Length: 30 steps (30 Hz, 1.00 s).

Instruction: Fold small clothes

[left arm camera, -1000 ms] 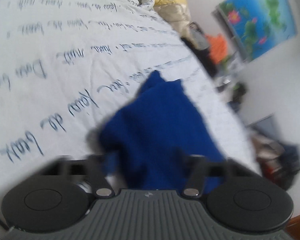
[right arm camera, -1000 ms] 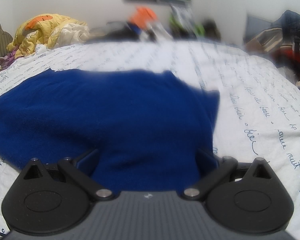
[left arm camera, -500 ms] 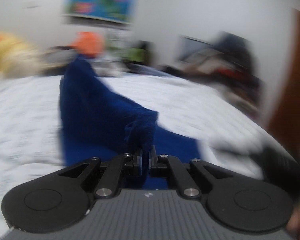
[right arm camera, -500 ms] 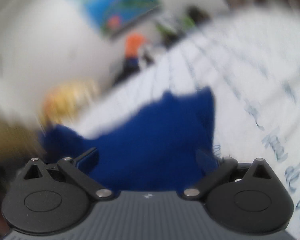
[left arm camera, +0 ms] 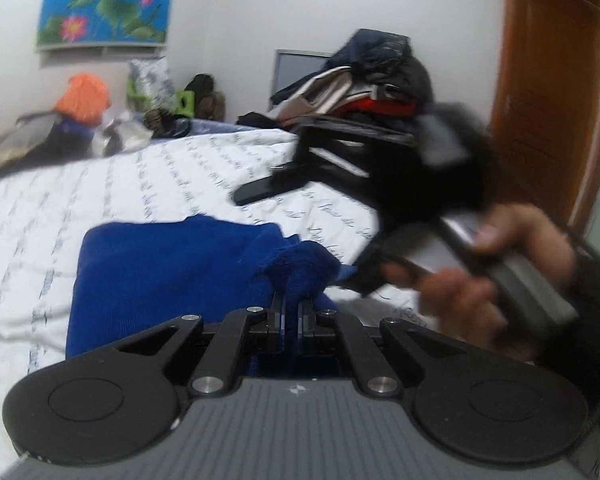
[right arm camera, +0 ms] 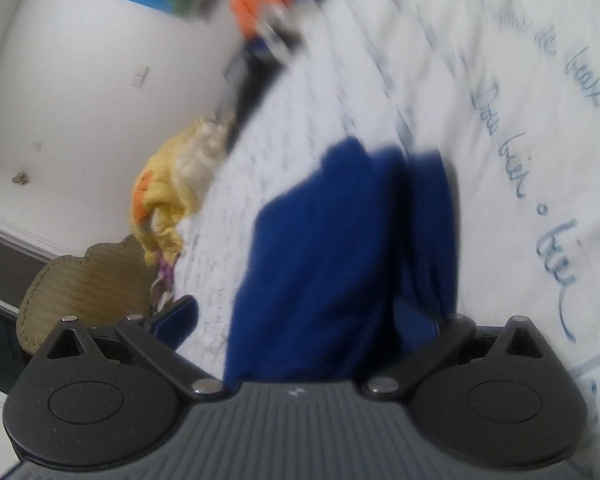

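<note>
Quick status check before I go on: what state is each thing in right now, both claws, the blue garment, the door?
left claw: shut, pinching a bunched edge of the blue garment.
right claw: open, fingers spread either side of the cloth, gripping nothing.
blue garment: partly folded, lying on the bed sheet, one edge lifted.
wooden door: looks closed.

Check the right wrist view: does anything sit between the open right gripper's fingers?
Yes. In the right wrist view the blue garment fills the gap of the right gripper, lying on the white bedsheet.
</note>
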### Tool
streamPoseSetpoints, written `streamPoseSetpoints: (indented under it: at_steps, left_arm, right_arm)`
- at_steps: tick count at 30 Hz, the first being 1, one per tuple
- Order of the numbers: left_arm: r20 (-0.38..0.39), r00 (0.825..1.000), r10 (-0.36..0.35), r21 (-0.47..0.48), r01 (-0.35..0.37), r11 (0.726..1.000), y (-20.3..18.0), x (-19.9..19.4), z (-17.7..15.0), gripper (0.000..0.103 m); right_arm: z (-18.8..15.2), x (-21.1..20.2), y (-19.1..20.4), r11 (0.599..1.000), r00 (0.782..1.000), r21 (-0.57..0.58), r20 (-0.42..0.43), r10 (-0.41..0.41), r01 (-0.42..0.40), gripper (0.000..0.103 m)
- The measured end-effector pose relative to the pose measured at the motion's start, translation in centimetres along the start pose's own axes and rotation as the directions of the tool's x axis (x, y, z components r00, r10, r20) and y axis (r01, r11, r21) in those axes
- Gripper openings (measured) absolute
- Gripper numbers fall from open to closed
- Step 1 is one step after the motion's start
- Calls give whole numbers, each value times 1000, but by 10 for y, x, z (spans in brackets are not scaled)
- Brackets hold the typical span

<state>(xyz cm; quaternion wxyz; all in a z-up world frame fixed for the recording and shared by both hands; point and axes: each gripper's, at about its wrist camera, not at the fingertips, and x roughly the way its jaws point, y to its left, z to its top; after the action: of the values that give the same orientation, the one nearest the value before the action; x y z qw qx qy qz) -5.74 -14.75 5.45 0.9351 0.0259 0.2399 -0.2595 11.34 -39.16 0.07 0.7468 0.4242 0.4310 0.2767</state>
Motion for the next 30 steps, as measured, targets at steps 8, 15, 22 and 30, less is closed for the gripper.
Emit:
streamPoseSetpoints:
  at_steps: [8, 15, 22, 30]
  left_arm:
    - [-78, 996, -48, 63, 53, 997, -23, 24, -5, 3]
    - [-141, 977, -160, 36, 166, 985, -9, 32, -13, 26]
    - [-25, 1000, -11, -123, 7, 992, 90, 11, 9, 102]
    - [-236, 967, -92, -546, -53, 836, 192, 120, 31, 24]
  right_arm:
    - [24, 25, 20, 964, 983, -200, -8, -182, 177, 6]
    - [21, 8, -1, 941, 967, -226, 95, -234, 250, 14]
    - [19, -24, 11, 932, 944, -239, 252, -211, 272, 102]
    - [26, 34, 17, 858, 922, -346, 220, -318, 379, 58]
